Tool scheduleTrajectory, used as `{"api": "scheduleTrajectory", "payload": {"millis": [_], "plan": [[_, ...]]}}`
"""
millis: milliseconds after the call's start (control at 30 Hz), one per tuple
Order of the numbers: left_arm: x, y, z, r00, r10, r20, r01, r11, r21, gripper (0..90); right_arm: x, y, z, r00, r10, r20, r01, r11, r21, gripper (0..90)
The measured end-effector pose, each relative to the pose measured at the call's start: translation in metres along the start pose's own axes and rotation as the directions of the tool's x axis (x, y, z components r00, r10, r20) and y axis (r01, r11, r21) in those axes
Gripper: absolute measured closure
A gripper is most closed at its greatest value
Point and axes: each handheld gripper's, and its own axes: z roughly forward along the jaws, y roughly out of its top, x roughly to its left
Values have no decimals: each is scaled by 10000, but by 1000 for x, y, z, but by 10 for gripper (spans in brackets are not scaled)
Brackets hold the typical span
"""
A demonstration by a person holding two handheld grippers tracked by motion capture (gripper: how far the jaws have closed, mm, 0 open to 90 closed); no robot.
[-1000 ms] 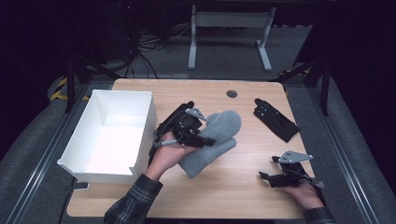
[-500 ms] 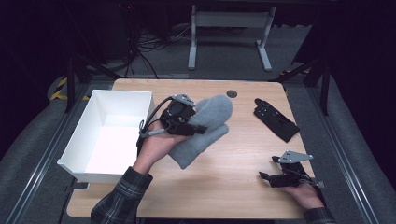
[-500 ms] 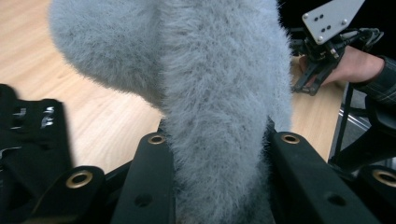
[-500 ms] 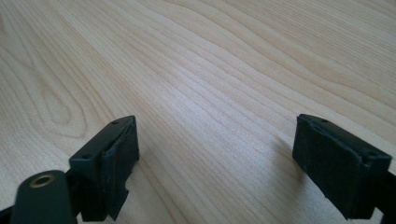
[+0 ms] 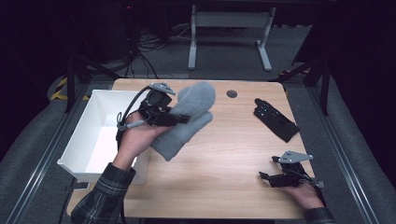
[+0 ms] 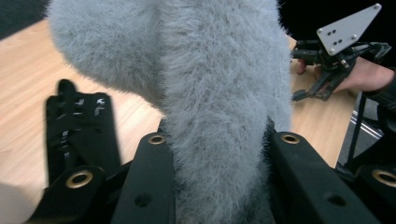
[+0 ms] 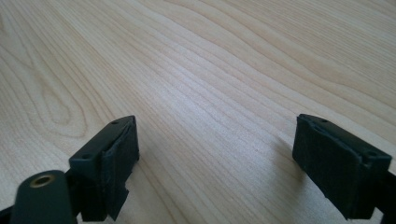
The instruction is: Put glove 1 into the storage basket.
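A grey fuzzy mitten (image 5: pixel 189 112) hangs in the air over the left half of the wooden table (image 5: pixel 224 158), beside the white box (image 5: pixel 100 109). My left gripper (image 5: pixel 182 119) is shut on it, and in the left gripper view the mitten (image 6: pixel 210 93) fills the gap between the two jaws. A black glove (image 5: pixel 275 119) lies flat at the table's right back, and it is seen again as the black glove (image 6: pixel 79 126) past the mitten. My right gripper (image 5: pixel 268 178) rests low at the front right, open, with bare wood between its fingers (image 7: pixel 112 149).
The white box is open-topped and stands along the table's left edge, its inside bare where I can see it. A dark round grommet (image 5: pixel 231 94) sits near the back edge. Metal rails run along both sides of the table.
My left gripper has carried the grey mitten up and to the left, from the table's middle toward the white box. The right gripper has stayed where it was.
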Motion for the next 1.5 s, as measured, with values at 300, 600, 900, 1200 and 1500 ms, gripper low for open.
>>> {"api": "scheduleTrajectory", "payload": {"millis": [300,600,900,1200,1500], "plan": [[12,-8,-33,9977,-252,-629,243,9996,-147,717,0,0,0,10000,-4,5,4,10000,1,148],[30,-28,-57,9898,-767,-1203,732,9968,-336,717,0,0,0,10000,6,21,-6,10000,5,148],[48,-48,-82,9767,-1415,-1616,1323,9890,-665,718,0,0,0,10000,11,22,-11,10000,3,148],[67,-71,-96,9544,-2010,-2207,1908,9793,-668,720,0,0,0,10000,15,25,-15,10000,4,148],[87,-100,-96,9292,-2755,-2465,2668,9613,-687,720,0,0,0,10000,14,27,-14,10000,5,148]]}}
